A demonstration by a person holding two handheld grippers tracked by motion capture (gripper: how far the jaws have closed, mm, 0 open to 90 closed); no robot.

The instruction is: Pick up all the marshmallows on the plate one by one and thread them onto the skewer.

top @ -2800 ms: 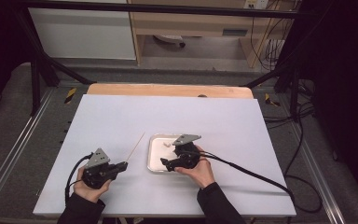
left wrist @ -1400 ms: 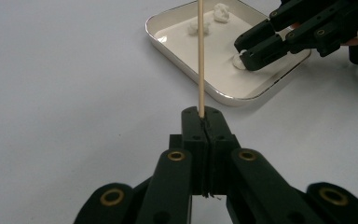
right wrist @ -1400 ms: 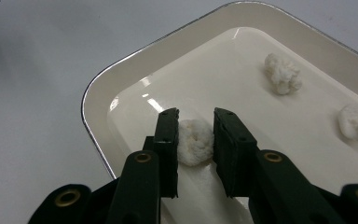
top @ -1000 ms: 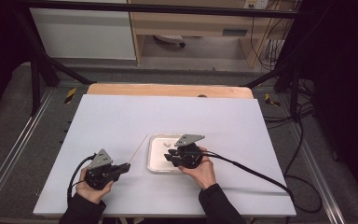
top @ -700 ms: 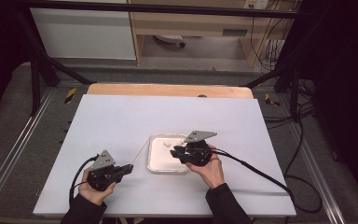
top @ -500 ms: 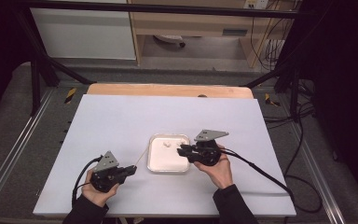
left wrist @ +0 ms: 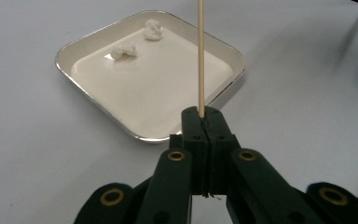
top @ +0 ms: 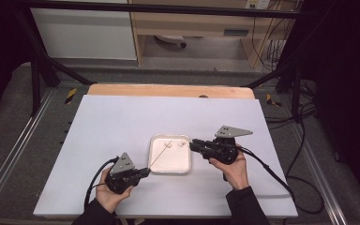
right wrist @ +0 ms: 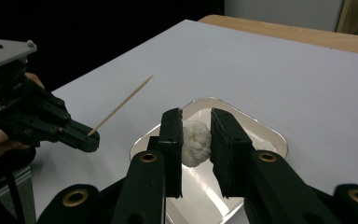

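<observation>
Left gripper near the table's front edge, jaws clamped tight on a wooden skewer slanting up over the white tray. Right gripper at the tray's right, pinching a white lump. Two more white lumps at the tray's far edge.

We see a thin pale wooden skewer, smooth and matt, and a tray with a shiny metal rim and a glossy cream inside. The white lumps look soft and crumpled. Our grippers are matt black plastic with brass-coloured rivets; the table is matt white
</observation>
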